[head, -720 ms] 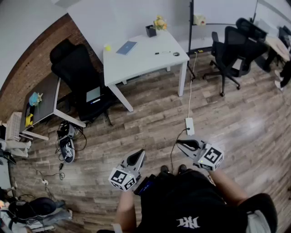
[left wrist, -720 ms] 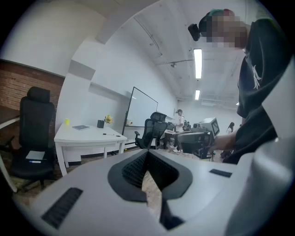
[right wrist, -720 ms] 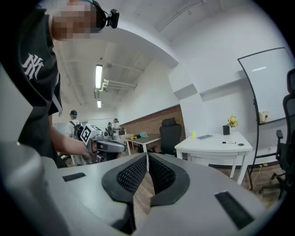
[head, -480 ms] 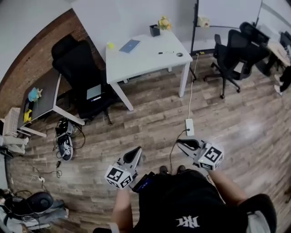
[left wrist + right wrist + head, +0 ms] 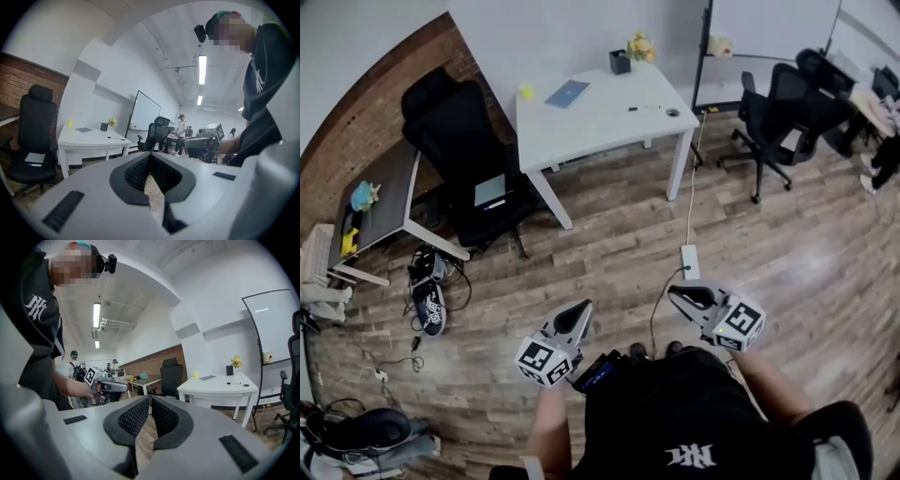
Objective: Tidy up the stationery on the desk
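A white desk [image 5: 581, 127] stands far off across the wooden floor. On it lie a blue notebook [image 5: 567, 92], a black pen holder [image 5: 619, 62] beside yellow flowers [image 5: 639, 45], a small yellow-green object [image 5: 526, 92], a black marker [image 5: 639, 108] and a small dark round item [image 5: 673, 112]. My left gripper [image 5: 584, 307] and right gripper [image 5: 672, 292] hang low in front of my body, well short of the desk. Both are shut with nothing between the jaws. The same desk [image 5: 93, 139] [image 5: 218, 386] shows in both gripper views.
A black office chair [image 5: 478, 178] sits left of the desk, next to a grey side desk [image 5: 389, 202]. Shoes [image 5: 429, 302] and cables lie on the floor at left. A power strip [image 5: 690, 260] lies just ahead of me. Black chairs [image 5: 778, 103] stand at right.
The head camera has shifted slightly. My left gripper has drifted a little down and left. The right gripper has hardly moved. Both stay shut.
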`<action>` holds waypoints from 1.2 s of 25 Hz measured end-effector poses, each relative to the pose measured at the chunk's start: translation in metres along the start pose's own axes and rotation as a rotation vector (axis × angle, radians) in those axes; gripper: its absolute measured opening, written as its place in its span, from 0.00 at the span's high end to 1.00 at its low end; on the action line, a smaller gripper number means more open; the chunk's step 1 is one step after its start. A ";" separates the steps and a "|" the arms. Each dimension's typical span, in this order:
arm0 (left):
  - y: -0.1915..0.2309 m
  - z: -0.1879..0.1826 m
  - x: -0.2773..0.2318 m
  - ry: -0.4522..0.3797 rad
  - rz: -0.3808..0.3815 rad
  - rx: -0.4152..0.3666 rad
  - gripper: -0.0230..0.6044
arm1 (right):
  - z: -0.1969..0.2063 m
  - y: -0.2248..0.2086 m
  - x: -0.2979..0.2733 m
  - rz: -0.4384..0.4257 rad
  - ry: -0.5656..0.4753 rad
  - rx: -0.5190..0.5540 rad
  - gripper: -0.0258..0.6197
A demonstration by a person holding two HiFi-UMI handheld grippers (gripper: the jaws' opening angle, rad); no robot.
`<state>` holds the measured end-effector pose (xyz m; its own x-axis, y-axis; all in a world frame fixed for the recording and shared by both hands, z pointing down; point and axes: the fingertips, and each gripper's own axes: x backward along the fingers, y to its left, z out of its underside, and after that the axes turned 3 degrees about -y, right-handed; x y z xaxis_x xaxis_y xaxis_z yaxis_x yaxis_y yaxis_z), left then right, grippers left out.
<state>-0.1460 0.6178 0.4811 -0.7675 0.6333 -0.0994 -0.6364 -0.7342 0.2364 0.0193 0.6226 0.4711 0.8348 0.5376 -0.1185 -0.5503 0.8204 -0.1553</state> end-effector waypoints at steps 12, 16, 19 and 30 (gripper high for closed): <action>0.011 -0.009 -0.030 0.037 0.070 -0.026 0.96 | -0.006 -0.015 -0.005 0.027 0.029 -0.016 0.89; 0.021 -0.002 -0.035 0.046 0.076 -0.028 0.96 | -0.003 -0.027 -0.008 0.058 0.029 -0.030 0.89; 0.025 0.003 -0.037 0.066 0.087 -0.018 0.96 | -0.001 -0.031 -0.009 0.073 0.031 -0.036 0.89; 0.037 0.001 -0.060 0.049 0.113 0.002 0.96 | 0.008 -0.039 -0.022 0.092 0.010 -0.063 0.89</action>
<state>-0.1230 0.5528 0.4970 -0.8370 0.5341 -0.1189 -0.5459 -0.7996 0.2503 0.0223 0.5806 0.4871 0.7807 0.6079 -0.1447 -0.6247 0.7537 -0.2042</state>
